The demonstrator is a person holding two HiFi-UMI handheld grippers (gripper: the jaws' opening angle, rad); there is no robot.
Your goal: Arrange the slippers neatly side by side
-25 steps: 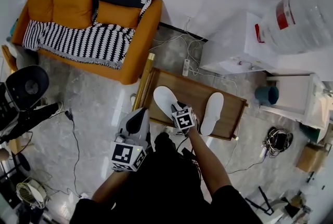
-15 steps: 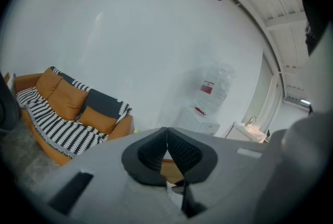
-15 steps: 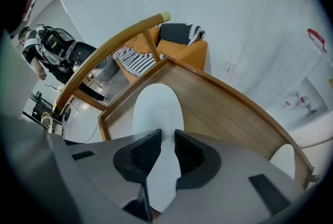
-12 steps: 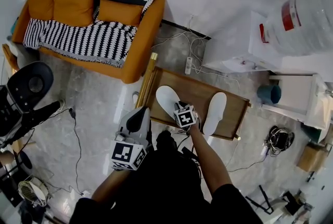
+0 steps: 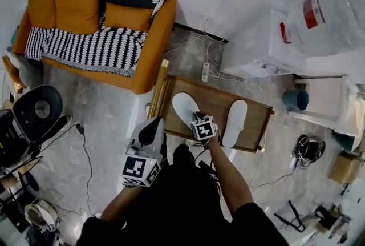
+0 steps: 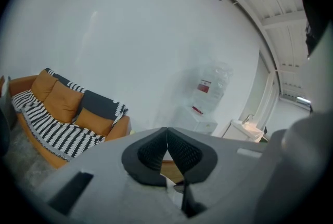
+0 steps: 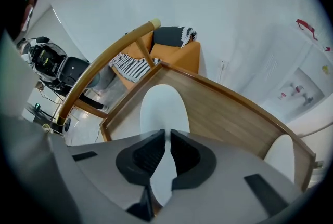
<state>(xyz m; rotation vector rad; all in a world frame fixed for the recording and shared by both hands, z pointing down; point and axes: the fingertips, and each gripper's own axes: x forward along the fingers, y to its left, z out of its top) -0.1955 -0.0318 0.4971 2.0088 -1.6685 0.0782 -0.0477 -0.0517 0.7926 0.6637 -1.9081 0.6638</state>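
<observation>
Two white slippers lie apart on a low wooden table (image 5: 214, 99): the left slipper (image 5: 183, 107) angled, the right slipper (image 5: 235, 123) near the table's right end. My right gripper (image 5: 198, 120) is at the left slipper's near end. In the right gripper view its jaws (image 7: 167, 137) are closing, with the left slipper's (image 7: 161, 106) near edge filling the narrow gap between the pads. The other slipper (image 7: 283, 153) shows at the lower right. My left gripper (image 5: 151, 126) hangs left of the table; its jaws (image 6: 167, 130) meet with nothing between them.
An orange sofa (image 5: 97, 28) with a striped throw stands at the back left. A white cabinet (image 5: 256, 51) and a water bottle (image 5: 325, 16) are behind the table, with a power strip and cables (image 5: 204, 72) on the floor. A black chair (image 5: 34, 108) is at the left.
The right gripper has stayed at the left slipper's near end. The left gripper has not visibly moved. The view has shifted slightly.
</observation>
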